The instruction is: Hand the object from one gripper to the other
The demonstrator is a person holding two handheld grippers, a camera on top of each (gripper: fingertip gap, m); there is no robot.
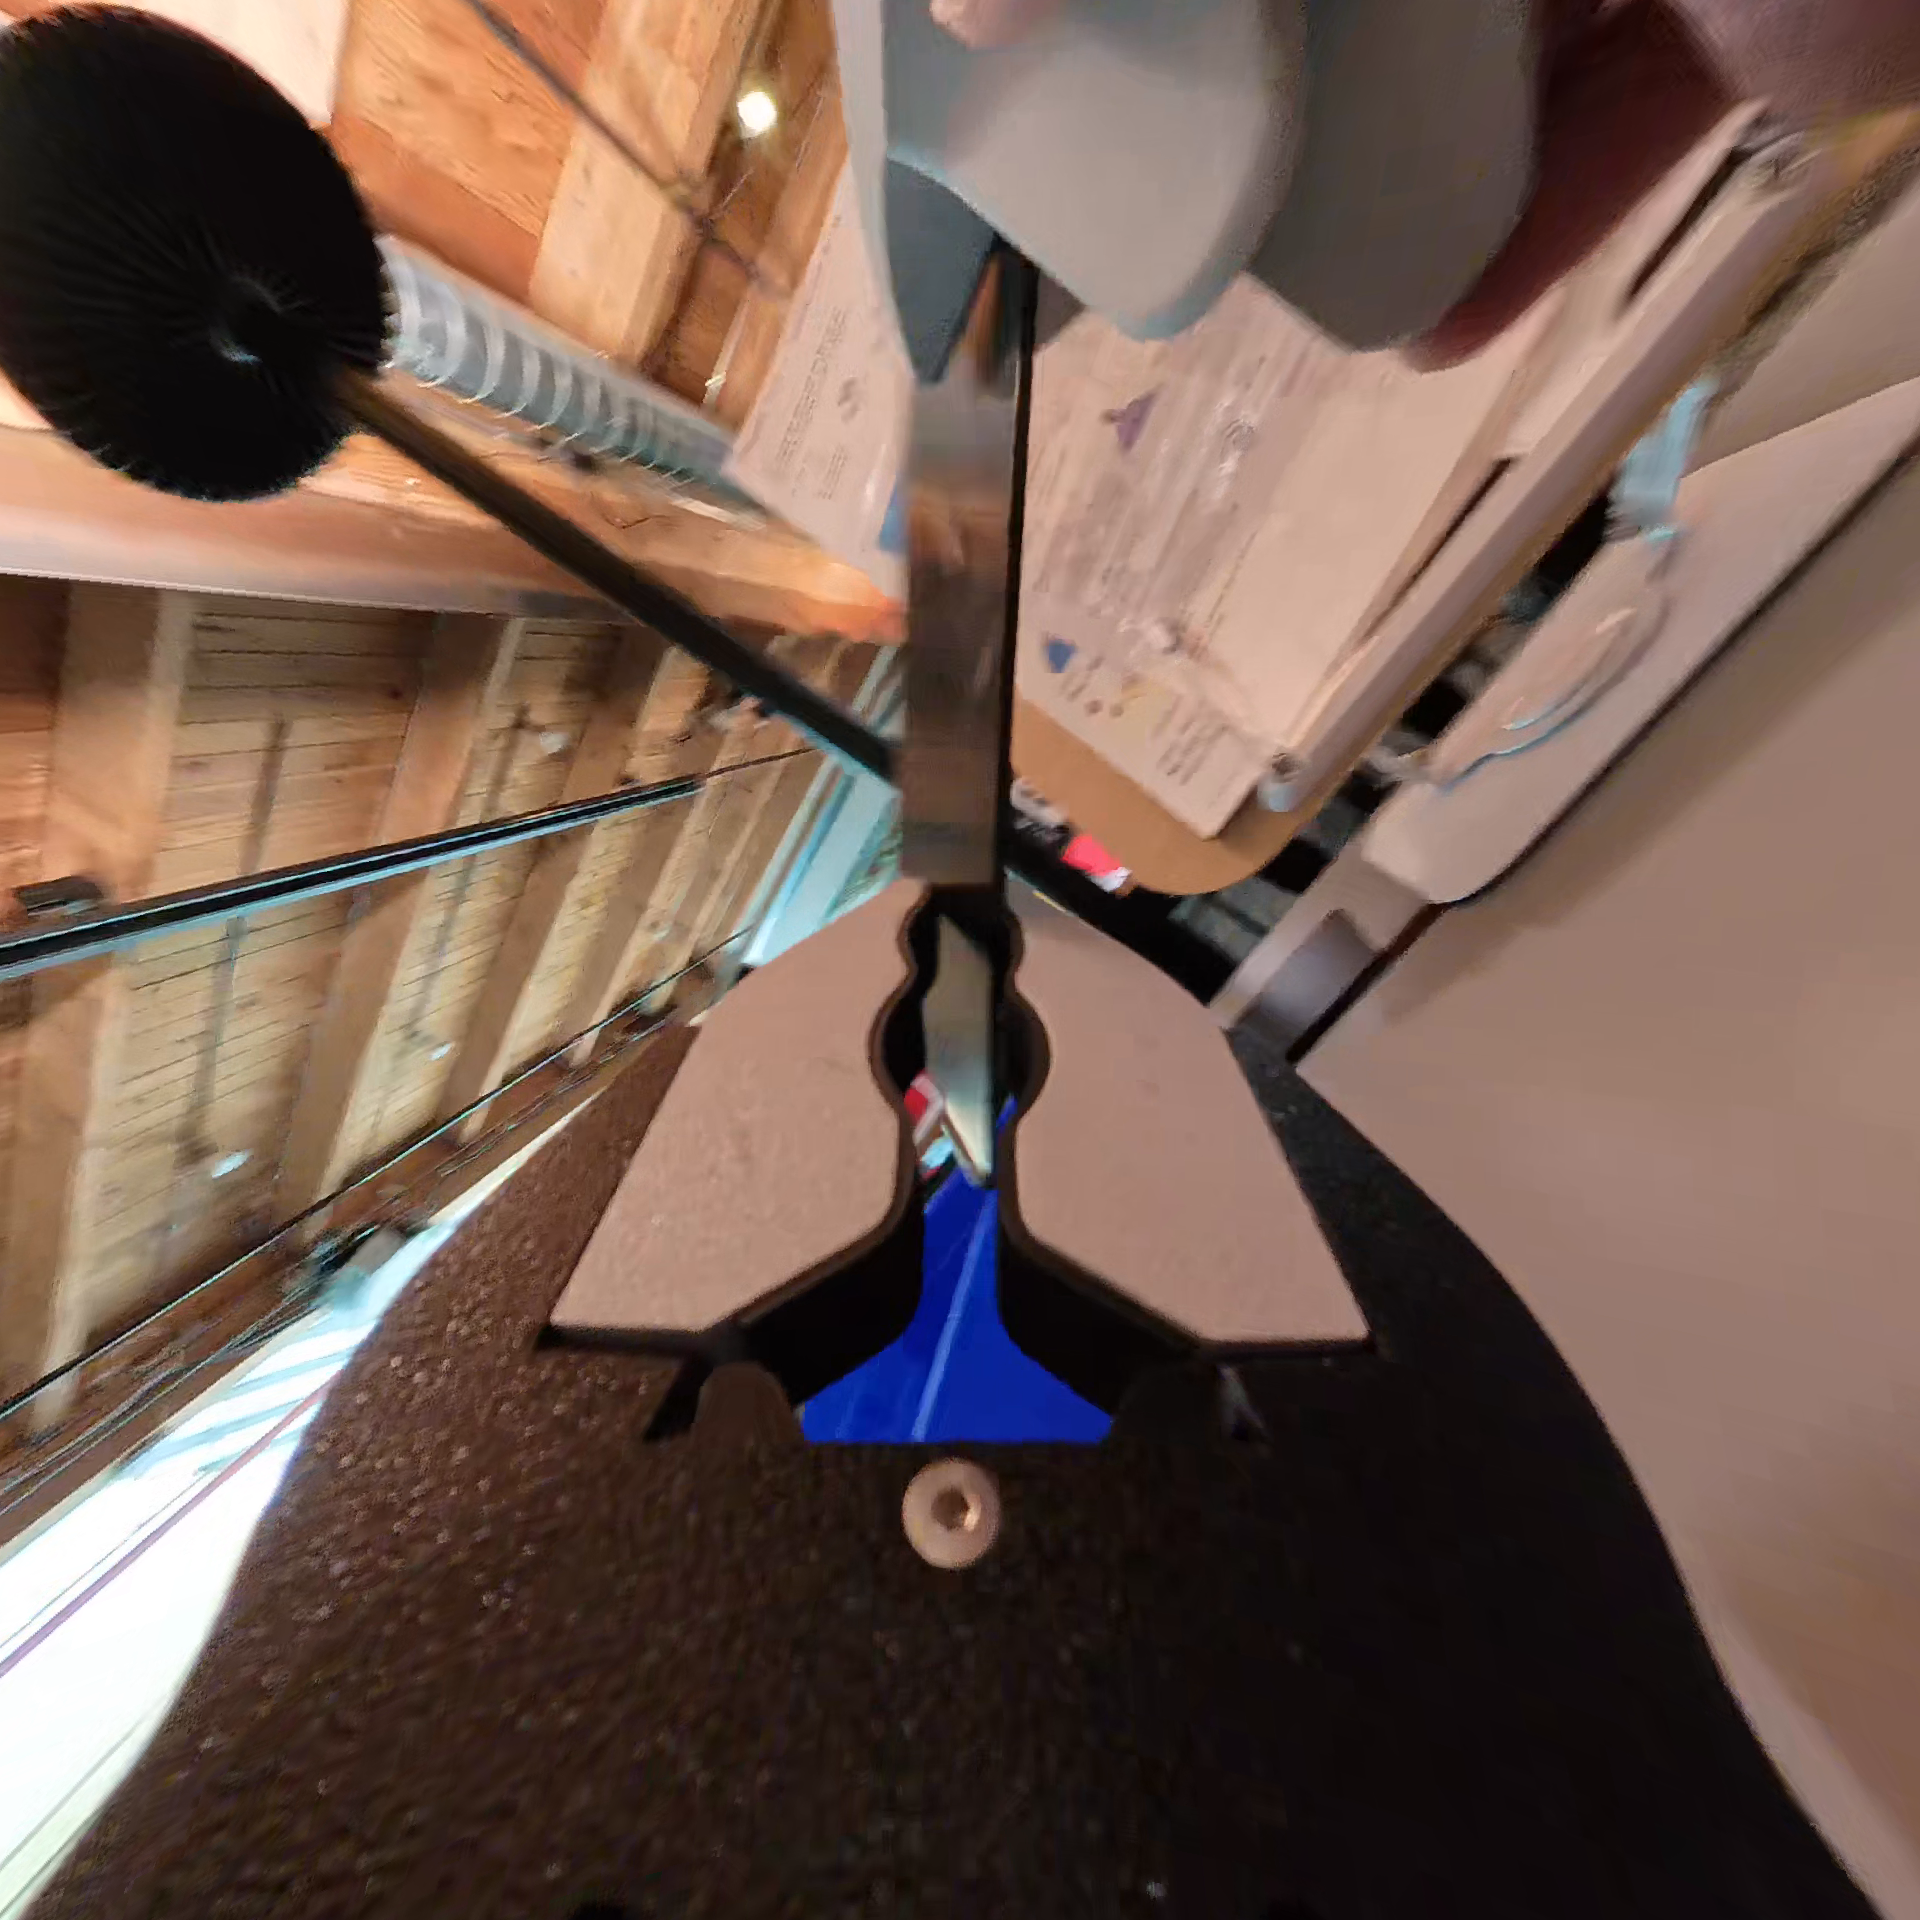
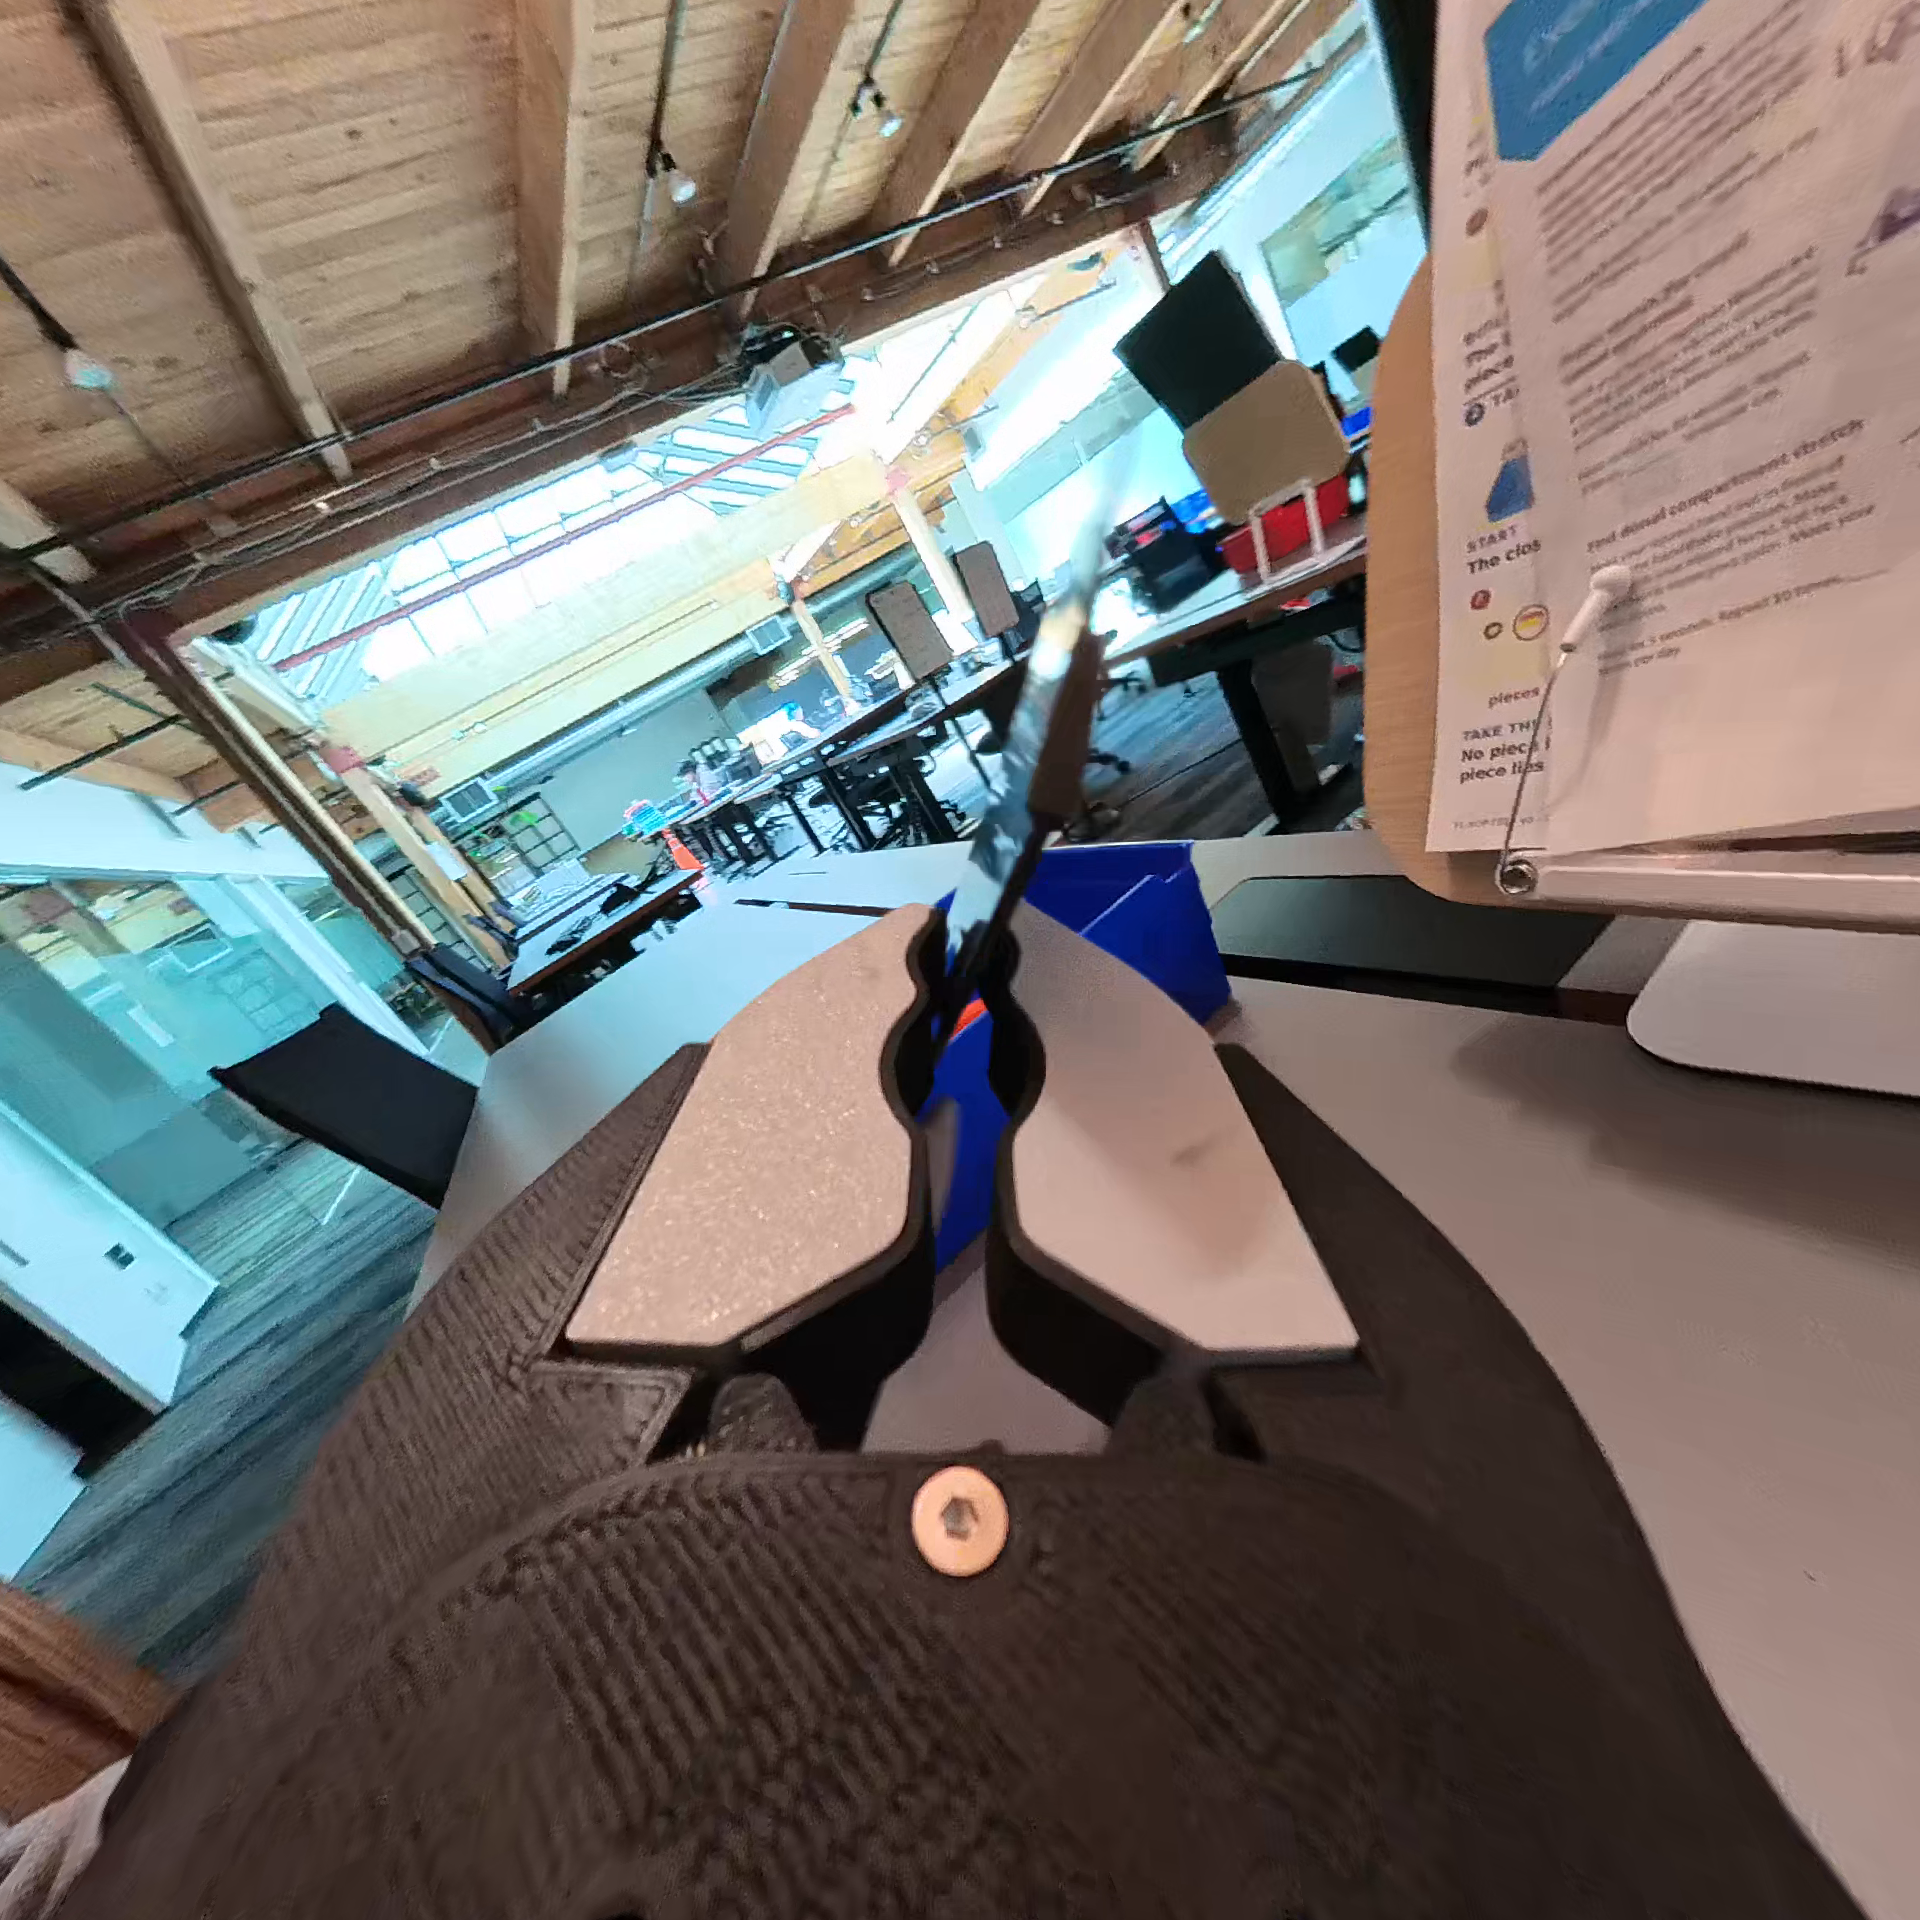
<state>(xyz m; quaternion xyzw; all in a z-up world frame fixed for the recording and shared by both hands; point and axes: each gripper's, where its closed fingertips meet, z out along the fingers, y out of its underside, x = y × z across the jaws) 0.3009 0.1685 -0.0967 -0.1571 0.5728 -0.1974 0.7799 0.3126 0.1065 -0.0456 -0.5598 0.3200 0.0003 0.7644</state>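
In the right wrist view, a flat strip [image 2: 1023, 769] stood tilted between the tips of the right claw [image 2: 961, 977], which was closed on it. Behind the claw a bin [image 2: 1132, 925] sat on the worktop [image 2: 1558, 1195]. To the right, a board with papers [image 2: 1662, 416] stood on the worktop. In the left wrist view, the left claw [image 1: 961, 935] pinched the strip [image 1: 956, 623], and the other claw [image 1: 1195, 156] gripped its far end.
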